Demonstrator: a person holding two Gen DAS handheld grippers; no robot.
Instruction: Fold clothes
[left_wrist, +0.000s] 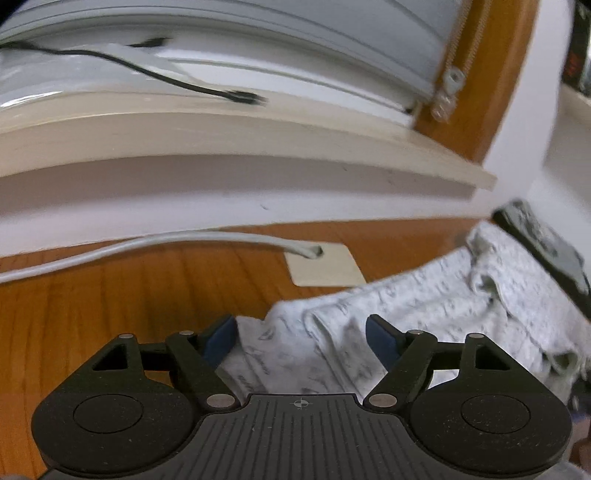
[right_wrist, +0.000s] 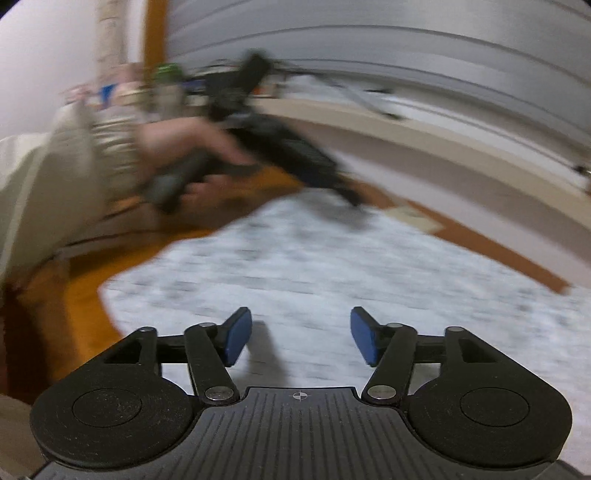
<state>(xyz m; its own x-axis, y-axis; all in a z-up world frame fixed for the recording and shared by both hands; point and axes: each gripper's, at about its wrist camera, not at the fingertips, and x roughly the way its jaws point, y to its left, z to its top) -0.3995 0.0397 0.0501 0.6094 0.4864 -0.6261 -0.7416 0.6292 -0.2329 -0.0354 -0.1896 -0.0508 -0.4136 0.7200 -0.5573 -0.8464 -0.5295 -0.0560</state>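
A light grey printed garment (left_wrist: 424, 314) lies bunched on the wooden table (left_wrist: 110, 314). My left gripper (left_wrist: 301, 338) is open, its blue pads either side of a folded edge of the cloth. In the right wrist view the same garment (right_wrist: 332, 266) spreads flat and blurred across the table. My right gripper (right_wrist: 301, 338) hangs open just above it, nothing between its blue pads (right_wrist: 236, 336). Farther off, a person's hand (right_wrist: 207, 155) holds the other gripper (right_wrist: 295, 155) over the cloth's far edge.
A white cable (left_wrist: 147, 243) runs along the table to a beige patch (left_wrist: 325, 266). A cream ledge (left_wrist: 221, 129) with a black cable (left_wrist: 166, 75) stands behind. A dark object (left_wrist: 543, 240) lies at the garment's right end. Bare wood (right_wrist: 85, 295) shows left of the cloth.
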